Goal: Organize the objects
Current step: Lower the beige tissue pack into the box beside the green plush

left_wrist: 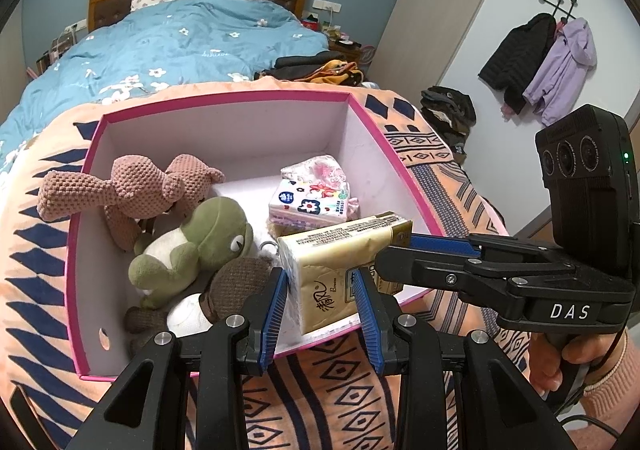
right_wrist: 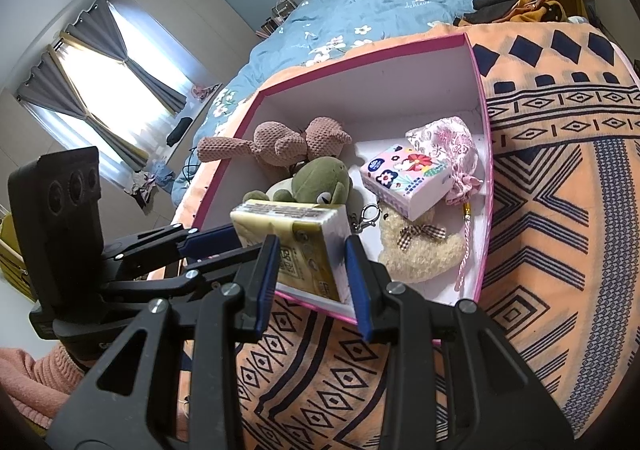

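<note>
Left wrist view: both grippers, left gripper [left_wrist: 322,296] and right gripper [right_wrist: 312,270], are pinching one yellow tissue pack [left_wrist: 336,266] over one pink box [left_wrist: 224,109] holding three plush toys.

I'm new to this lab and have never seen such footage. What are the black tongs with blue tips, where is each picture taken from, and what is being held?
They are two hand-held grippers, one in each of a person's hands, each with a fisheye camera looking along its fingers. One picture comes from the left gripper, the other from the right gripper; each also sees the other from the side. Both are closed on the same yellow tissue pack, one at each end, above the near edge of a pink box that sits on a patterned orange blanket on a bed. In the box lie a pink knitted plush, a green frog plush, a floral tissue pack and a cream bear.
</note>
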A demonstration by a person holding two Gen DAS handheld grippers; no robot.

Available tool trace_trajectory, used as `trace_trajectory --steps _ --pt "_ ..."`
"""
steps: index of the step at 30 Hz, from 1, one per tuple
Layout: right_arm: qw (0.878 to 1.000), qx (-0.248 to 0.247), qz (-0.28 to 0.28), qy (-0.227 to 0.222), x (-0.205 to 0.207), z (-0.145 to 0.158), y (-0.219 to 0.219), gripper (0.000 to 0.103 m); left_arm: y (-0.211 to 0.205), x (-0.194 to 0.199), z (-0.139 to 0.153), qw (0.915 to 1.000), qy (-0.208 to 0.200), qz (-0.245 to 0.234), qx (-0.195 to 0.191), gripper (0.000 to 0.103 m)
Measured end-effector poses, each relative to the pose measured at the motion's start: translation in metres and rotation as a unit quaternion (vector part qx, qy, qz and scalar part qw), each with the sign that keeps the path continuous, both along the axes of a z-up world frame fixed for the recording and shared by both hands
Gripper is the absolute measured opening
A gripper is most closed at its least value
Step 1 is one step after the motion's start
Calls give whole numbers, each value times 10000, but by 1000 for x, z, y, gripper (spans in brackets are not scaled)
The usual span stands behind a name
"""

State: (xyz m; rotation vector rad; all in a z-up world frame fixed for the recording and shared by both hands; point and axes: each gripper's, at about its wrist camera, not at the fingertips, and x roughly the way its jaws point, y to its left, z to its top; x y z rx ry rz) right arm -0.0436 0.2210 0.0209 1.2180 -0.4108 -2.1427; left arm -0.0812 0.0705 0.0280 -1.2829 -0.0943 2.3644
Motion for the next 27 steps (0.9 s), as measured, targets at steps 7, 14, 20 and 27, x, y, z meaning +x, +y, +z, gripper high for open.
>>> trace_trajectory --steps 7,14,20,27 --pt "10000 17 4 -21 -1 -2 -1 37 -1 -1 -2 10000 -20 7 -8 35" --pt "10000 44 11 -52 -2 -5 -3 37 -1 -2 -6 10000 -55 21 -24 35" --pt "9999 70 18 -73 -3 -8 -4 37 -1 -3 -8 10000 -77 28 -37 35" --pt "9999 100 29 -99 -4 -9 -5 37 -1 -4 -10 9999 -105 38 -41 35"
